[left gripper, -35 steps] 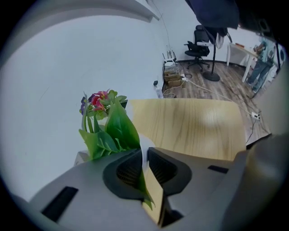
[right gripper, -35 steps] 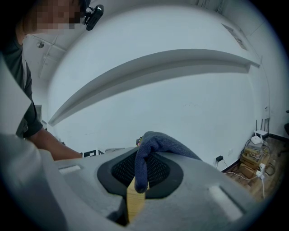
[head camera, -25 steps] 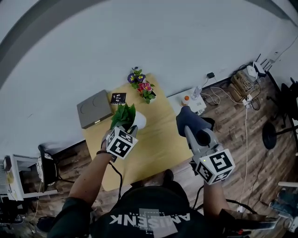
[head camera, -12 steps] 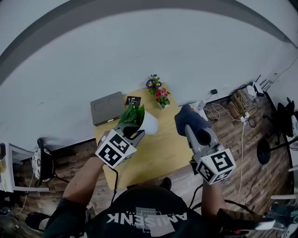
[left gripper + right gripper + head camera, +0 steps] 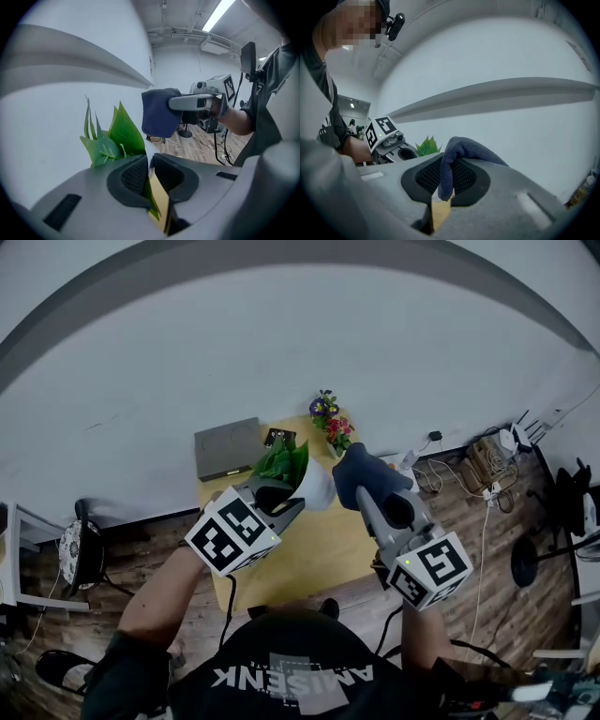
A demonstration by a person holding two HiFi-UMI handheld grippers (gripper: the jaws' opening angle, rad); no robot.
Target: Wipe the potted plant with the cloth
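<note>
The potted plant has green leaves in a white pot. It hangs above the yellow table, tilted. My left gripper is shut on the pot's rim; in the left gripper view, leaves and the rim sit between the pads. My right gripper is shut on a dark blue cloth, which bunches over its tips. The cloth hangs just right of the leaves, close but apart. The right gripper view shows the leaves beside the left gripper.
On the table's far side lie a grey box, a small marker card and a bunch of colourful flowers, all against the white wall. Cables and plugs litter the wooden floor on the right. A chair stands at left.
The left gripper has risen with the potted plant, bringing it nearer the head camera. The right gripper has swung the cloth left and up, close to the leaves.
</note>
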